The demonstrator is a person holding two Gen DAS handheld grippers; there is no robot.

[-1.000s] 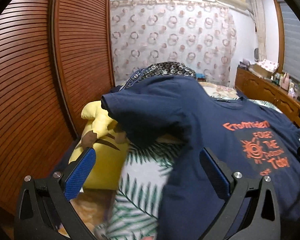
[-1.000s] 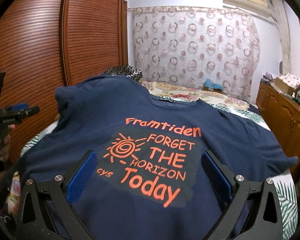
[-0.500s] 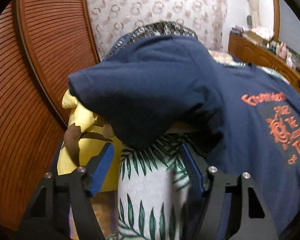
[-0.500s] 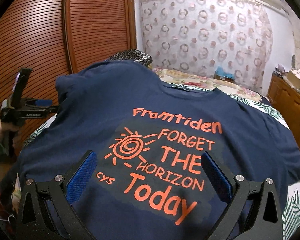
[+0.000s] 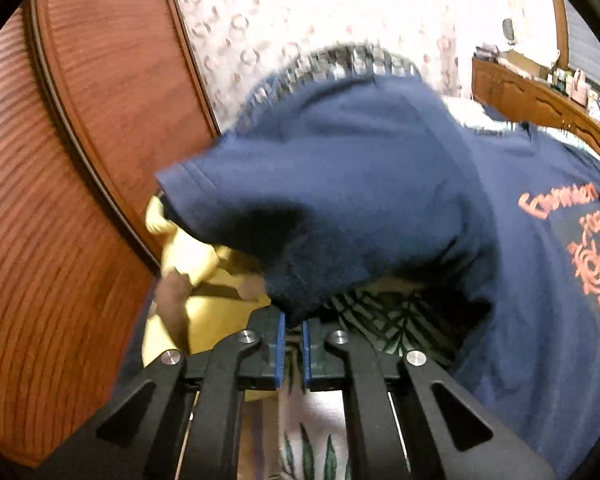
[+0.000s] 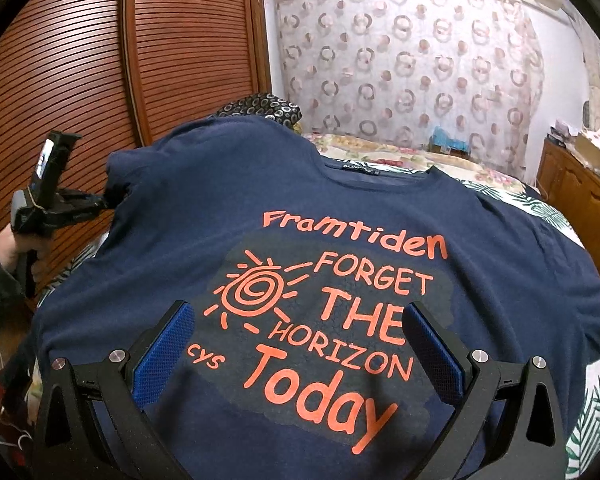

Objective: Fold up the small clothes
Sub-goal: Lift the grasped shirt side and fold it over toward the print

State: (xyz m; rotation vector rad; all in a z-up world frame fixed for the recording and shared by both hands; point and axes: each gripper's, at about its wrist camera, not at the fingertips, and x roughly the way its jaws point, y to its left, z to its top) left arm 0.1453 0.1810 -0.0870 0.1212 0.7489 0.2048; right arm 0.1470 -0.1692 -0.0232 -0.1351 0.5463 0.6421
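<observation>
Navy T-shirt [image 6: 340,208] lies unfolded, left gripper [image 5: 294,330] just clamping its sleeve [image 5: 300,216] at frame bottom; right gripper [image 6: 300,352] gapes empty.

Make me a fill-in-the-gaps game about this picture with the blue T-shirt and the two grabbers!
1. The left gripper is pinching the T-shirt's ____.
2. The letters printed on the T-shirt are coloured ____.
3. The jaws of the right gripper stand ____ above the print.
4. The biggest printed word, at the bottom, is ____.

Missing words: sleeve; orange; open; Today
</observation>
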